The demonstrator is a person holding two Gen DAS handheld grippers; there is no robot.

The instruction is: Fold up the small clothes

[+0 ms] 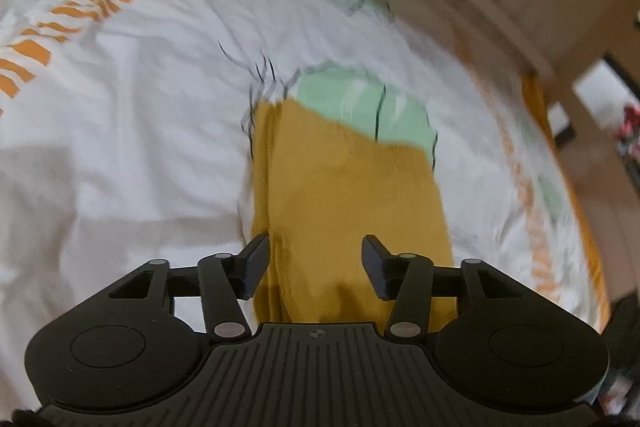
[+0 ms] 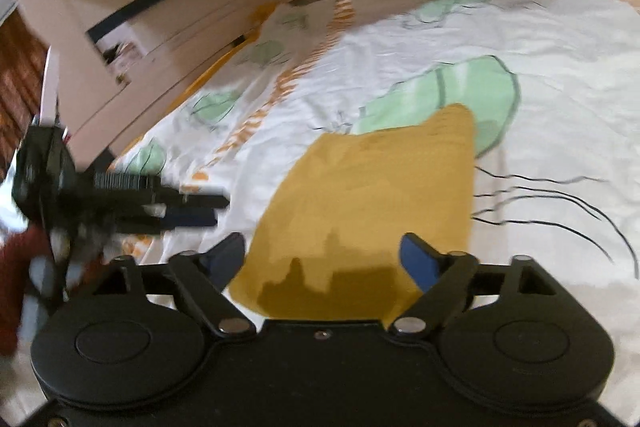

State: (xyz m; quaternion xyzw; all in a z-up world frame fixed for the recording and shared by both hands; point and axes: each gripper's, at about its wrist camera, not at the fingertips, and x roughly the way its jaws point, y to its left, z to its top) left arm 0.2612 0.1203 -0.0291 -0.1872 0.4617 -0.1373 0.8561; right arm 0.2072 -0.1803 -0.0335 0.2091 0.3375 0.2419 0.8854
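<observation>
A: Mustard-yellow cloth (image 1: 352, 203) is lying flat and folded on a white bedsheet (image 1: 120, 107) printed with green shapes and orange stripes.

B: What are the tongs doing?

A: Left tongs (image 1: 316, 263) are standing wide open over the cloth's near end, gripping nothing. Right tongs (image 2: 322, 259) are also gaping open above the cloth (image 2: 372, 195), empty.

B: Anything else showing?

A: Left tongs (image 2: 192, 209) are appearing blurred at the right view's left side, beside the cloth; pale wooden furniture (image 2: 132, 27) is standing behind the bed
</observation>
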